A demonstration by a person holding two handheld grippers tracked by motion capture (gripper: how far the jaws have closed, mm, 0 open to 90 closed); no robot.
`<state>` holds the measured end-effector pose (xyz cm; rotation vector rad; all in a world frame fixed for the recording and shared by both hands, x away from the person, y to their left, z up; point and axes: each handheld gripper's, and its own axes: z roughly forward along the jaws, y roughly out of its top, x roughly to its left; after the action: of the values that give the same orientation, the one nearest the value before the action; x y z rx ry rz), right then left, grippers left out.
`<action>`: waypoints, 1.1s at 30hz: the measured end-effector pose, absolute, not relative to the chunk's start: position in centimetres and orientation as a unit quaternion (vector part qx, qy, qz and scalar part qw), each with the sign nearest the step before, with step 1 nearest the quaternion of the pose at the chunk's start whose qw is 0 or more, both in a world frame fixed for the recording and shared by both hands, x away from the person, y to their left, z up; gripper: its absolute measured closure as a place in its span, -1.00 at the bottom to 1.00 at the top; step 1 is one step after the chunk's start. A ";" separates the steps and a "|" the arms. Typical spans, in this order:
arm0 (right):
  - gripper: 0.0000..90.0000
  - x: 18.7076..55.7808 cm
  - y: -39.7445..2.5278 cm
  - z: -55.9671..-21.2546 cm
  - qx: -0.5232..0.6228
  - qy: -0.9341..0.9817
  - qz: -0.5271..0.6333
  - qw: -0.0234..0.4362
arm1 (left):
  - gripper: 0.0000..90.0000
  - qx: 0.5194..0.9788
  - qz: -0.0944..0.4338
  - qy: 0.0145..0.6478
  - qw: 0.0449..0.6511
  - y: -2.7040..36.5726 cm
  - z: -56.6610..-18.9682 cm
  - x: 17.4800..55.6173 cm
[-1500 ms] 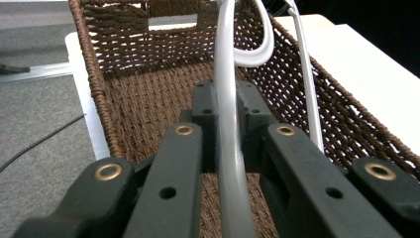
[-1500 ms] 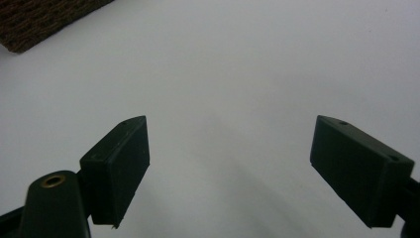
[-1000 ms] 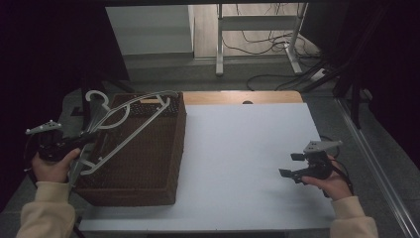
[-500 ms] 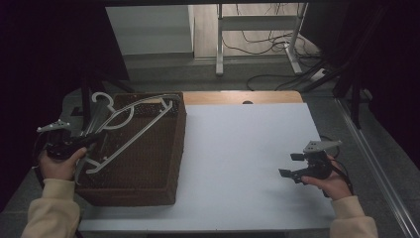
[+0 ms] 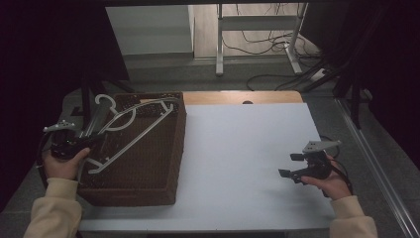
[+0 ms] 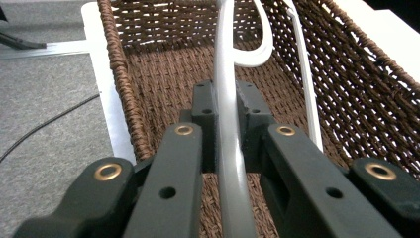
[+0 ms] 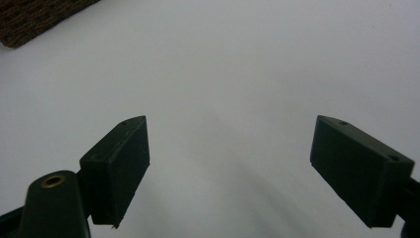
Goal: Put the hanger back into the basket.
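Between the left gripper's (image 6: pixel 228 144) jaws: white hanger (image 5: pixel 130 130), clamped on one arm.
Hanger slants over wicker basket (image 5: pixel 148 186) beneath, probably for lifting out; right gripper (image 7: pixel 230 168) idles agape above bare table (image 5: pixel 247 148).

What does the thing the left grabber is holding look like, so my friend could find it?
Look at the brown woven basket on the left side of the white table. Slanting out over its rim is a thin white clothes hanger, pinched on one arm by the left gripper. It is the only pale, curvy thing against the dark weave.
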<state>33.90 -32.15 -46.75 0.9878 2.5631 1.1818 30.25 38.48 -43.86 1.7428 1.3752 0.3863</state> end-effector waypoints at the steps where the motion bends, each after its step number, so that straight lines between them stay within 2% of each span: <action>1: -0.65 33.9 -32.1 -46.8 0.329 0.855 0.394 0.075 | 0.82 0.700 0.155 0.551 0.427 38.4 -43.9 30.3; 15: -0.65 34.0 -32.1 -46.9 0.329 0.856 0.392 0.075 | 0.81 0.711 0.155 0.554 0.404 37.1 -43.3 29.7; 20: -0.65 33.9 -32.1 -46.8 0.328 0.857 0.390 0.075 | 0.78 0.729 0.142 0.547 0.386 36.9 -43.5 30.1; 21: -0.65 33.9 -32.1 -46.8 0.329 0.857 0.391 0.075 | 0.74 0.738 0.145 0.538 0.380 36.7 -43.5 30.2; 24: -0.65 33.9 -32.2 -46.8 0.328 0.856 0.391 0.076 | 0.33 0.745 0.150 0.528 0.380 36.4 -43.4 30.2; 26: -0.65 33.9 -32.2 -46.8 0.328 0.856 0.391 0.076 | 0.14 0.747 0.147 0.526 0.378 36.4 -43.4 30.2; 30: -0.65 33.9 -32.2 -46.8 0.328 0.856 0.391 0.076 | -0.12 0.743 0.149 0.526 0.386 36.5 -43.3 30.1; 33: -0.65 34.0 -32.2 -46.8 0.328 0.856 0.391 0.076 | -0.21 0.743 0.151 0.524 0.388 36.4 -43.2 30.0</action>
<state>33.96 -32.18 -46.81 0.9837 2.5675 1.1728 29.96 36.44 -43.23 1.8898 1.3341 0.3849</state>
